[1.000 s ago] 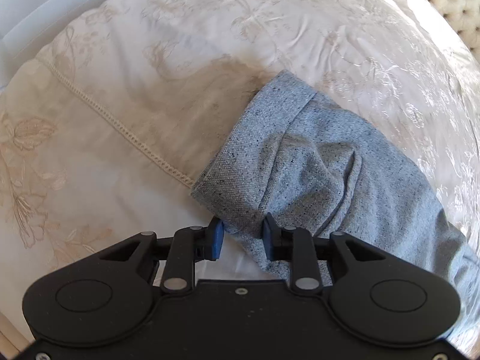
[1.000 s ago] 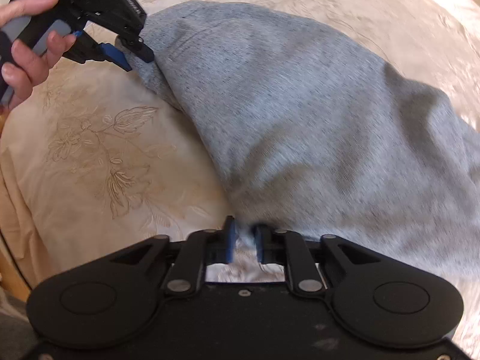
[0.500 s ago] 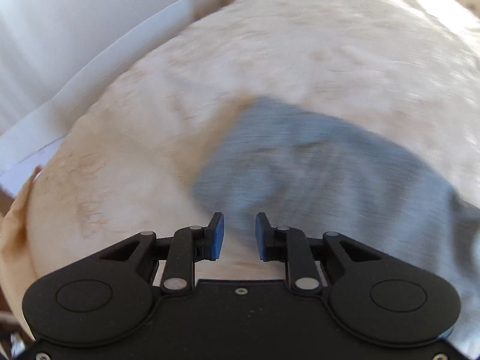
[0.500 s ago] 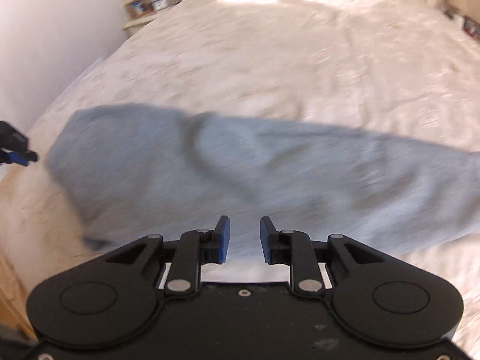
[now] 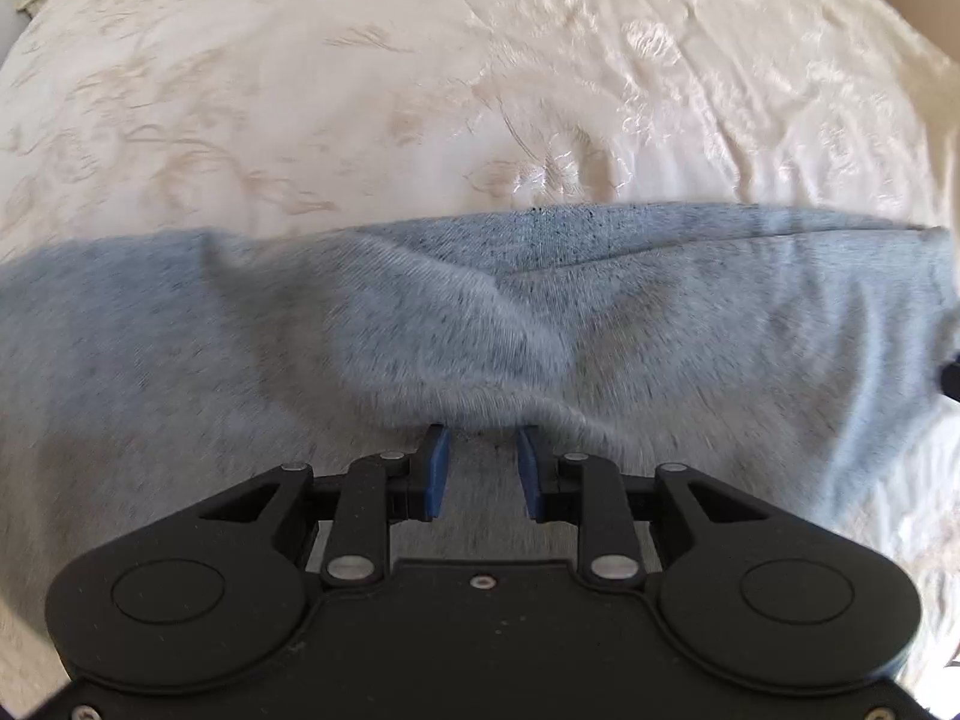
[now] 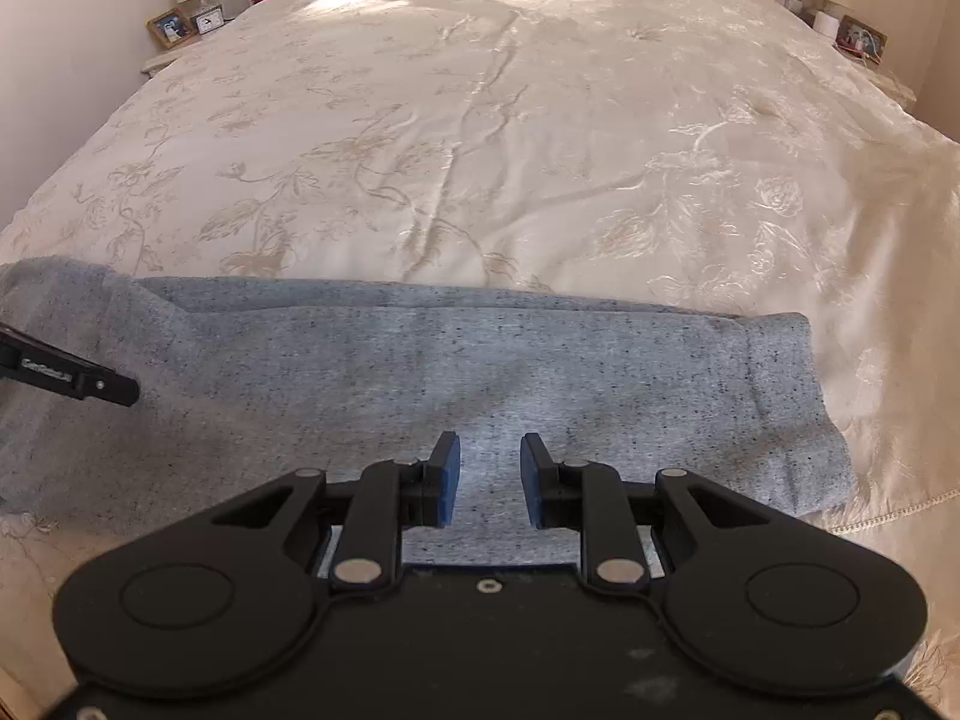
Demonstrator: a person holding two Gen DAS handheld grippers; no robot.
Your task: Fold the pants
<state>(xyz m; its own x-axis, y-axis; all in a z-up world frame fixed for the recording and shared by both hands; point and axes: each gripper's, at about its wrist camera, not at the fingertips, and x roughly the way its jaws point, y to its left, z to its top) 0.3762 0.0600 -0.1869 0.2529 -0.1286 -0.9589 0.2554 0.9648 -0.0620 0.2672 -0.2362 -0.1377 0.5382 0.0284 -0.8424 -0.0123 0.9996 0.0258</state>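
Note:
The grey speckled pants lie folded lengthwise as a long band across the near part of the bed, cuffs at the right end. My right gripper hovers over the band's near edge, pads apart, nothing pinched. In the left wrist view the pants look blurred, with a raised fold just beyond the tips of my left gripper. Its jaws are opening; cloth lies under the gap, but the pads do not press on it. One black finger of the left gripper shows over the pants' left part.
A cream floral bedspread covers the whole bed, its lace-trimmed edge falling off at the near right. Nightstands with lamps and photo frames stand at the back left and back right. A wall runs along the left.
Both grippers have swung sideways from the pants' end to over the middle. The right gripper has let go of the cloth it pinched. The pants now lie flat in a straight band.

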